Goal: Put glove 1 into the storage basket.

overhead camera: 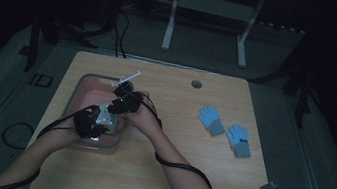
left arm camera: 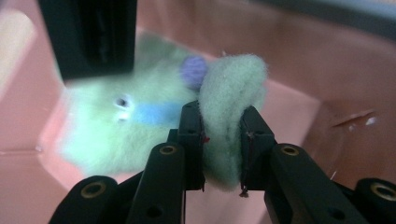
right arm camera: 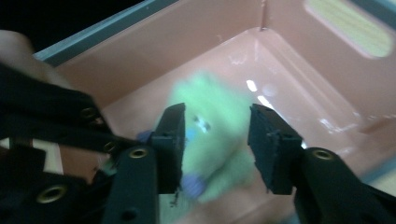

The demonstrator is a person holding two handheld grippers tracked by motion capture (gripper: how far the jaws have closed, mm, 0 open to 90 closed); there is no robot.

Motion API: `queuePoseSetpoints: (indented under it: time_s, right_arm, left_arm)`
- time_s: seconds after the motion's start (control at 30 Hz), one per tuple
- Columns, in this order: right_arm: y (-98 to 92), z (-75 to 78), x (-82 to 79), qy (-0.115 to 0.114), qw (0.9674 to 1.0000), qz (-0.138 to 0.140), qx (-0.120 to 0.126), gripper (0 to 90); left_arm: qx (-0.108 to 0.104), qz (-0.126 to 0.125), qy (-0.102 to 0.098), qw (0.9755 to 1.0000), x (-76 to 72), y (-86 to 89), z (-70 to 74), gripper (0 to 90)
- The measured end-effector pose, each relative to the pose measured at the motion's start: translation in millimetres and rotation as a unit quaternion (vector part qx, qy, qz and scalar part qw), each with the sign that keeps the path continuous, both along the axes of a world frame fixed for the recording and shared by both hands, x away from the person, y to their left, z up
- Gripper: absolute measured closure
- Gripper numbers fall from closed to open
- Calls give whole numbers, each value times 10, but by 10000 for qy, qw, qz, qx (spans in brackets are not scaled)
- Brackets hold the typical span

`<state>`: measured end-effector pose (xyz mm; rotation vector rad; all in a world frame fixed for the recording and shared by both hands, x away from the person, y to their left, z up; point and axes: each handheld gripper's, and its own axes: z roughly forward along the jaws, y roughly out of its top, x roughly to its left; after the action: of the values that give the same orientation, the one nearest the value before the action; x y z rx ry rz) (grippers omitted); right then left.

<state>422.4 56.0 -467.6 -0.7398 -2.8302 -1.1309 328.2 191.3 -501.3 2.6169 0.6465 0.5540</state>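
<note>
Left gripper (left arm camera: 222, 142) had its jaws pinching a fold of the fuzzy green plush toy (left arm camera: 140, 126), down inside the pink tub (left arm camera: 303, 70). Right gripper (right arm camera: 215, 140) hung over the toy with its jaws spread and not pressing it, the green fluff just below and between them.

Legible text: one marking, "ID", in pale letters on the dark floor mat (overhead camera: 39, 80) left of the table (overhead camera: 194, 179). No other readable labels, brands or numbers.
</note>
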Motion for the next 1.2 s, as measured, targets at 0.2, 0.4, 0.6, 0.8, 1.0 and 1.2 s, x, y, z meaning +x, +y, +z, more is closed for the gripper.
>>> queuePoseSetpoints:
  time_s: [0.2,0.4,0.6,0.8,1.0,1.2]
  right_arm:
    - [-221,93,-33,-30,9998,-96,181,493]
    - [-527,168,-112,-133,9992,-112,357,468]
    - [-834,243,-214,-242,9982,-164,528,439]
    - [-1079,279,-308,-311,9977,-174,578,395]
    - [-1290,241,-344,-236,9971,-273,676,291]
    - [-1477,153,-380,-136,9973,-212,690,209]
  left_arm:
    - [11,55,325,9995,55,-14,-16,621]
    - [-321,290,292,9986,55,27,51,359]
    - [-804,508,208,9953,19,48,182,171]
    - [-1152,461,152,9922,-73,-33,287,154]
    - [-1472,214,161,9887,-189,-248,356,153]
    - [-1661,29,173,9860,-236,-440,394,137]
